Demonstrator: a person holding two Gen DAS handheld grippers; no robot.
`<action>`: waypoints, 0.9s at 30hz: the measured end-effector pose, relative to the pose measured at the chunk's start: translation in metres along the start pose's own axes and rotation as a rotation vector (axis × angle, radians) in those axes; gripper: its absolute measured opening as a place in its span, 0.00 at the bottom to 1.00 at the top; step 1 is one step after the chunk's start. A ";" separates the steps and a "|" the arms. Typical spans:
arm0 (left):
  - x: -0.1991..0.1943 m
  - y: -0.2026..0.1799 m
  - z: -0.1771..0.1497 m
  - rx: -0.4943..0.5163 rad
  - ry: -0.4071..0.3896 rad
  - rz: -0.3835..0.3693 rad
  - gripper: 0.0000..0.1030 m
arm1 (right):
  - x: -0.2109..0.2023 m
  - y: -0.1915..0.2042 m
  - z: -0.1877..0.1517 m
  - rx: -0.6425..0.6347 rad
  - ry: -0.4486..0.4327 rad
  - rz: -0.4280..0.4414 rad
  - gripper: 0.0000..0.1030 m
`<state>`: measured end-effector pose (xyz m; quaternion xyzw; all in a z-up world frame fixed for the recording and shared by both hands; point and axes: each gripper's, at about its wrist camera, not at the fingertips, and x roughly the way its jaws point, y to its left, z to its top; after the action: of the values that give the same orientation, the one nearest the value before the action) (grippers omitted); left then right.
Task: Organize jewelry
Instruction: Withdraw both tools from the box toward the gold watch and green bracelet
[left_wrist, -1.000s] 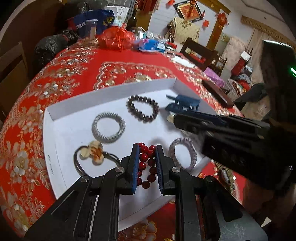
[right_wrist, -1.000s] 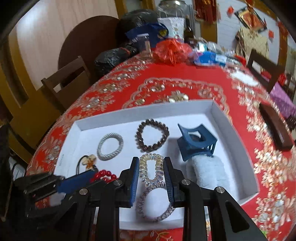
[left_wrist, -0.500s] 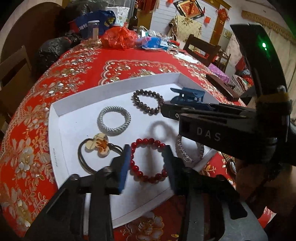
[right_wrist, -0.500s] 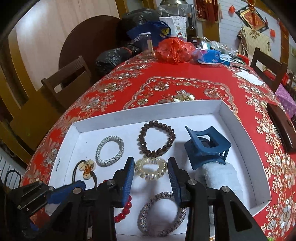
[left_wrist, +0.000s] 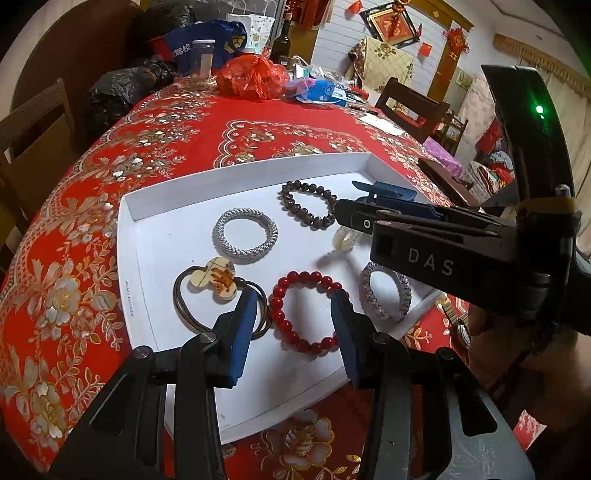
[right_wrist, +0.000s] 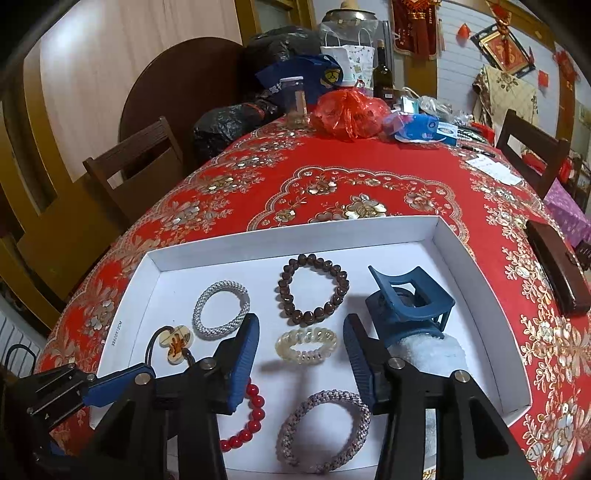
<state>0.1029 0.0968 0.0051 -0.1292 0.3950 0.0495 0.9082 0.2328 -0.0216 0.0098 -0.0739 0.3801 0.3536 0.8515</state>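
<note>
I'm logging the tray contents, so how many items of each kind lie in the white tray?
Beaded bracelets: 2 (red, brown)
Woven rings: 2 (silver, purple-grey)
Coil tie: 1
Charm tie: 1
Claw clip: 1
White roll: 1
Total: 8

Both tools opened since earlier: left tool (left_wrist: 293, 325) released red bracelet (left_wrist: 304, 312), right tool (right_wrist: 301, 356) spiral tie (right_wrist: 306, 346).

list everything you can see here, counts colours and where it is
white tray: 1, on the red floral tablecloth
red bead bracelet: 1, tray front, between the left fingers
clear coil hair tie: 1, yellowish, tray middle
dark brown bead bracelet: 1, tray back
silver woven bands: 2, one back left, one at front
hair tie with charm: 1, brown cord, tray left
claw clip: 1, blue, tray right, on a white roll
red plastic bag: 1, table's far end
left gripper: open
right gripper: open
</note>
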 end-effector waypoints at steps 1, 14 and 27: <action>-0.001 0.000 0.000 -0.002 -0.001 -0.002 0.40 | 0.000 0.000 0.000 0.001 -0.001 -0.002 0.44; -0.021 -0.002 0.002 -0.005 -0.057 0.001 0.62 | -0.053 -0.009 -0.005 0.090 -0.094 -0.341 0.82; -0.060 -0.022 -0.001 -0.001 -0.123 -0.047 0.75 | -0.129 -0.021 -0.054 0.244 -0.089 -0.498 0.85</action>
<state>0.0654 0.0765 0.0525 -0.1356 0.3351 0.0364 0.9317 0.1548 -0.1294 0.0592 -0.0465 0.3523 0.0881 0.9306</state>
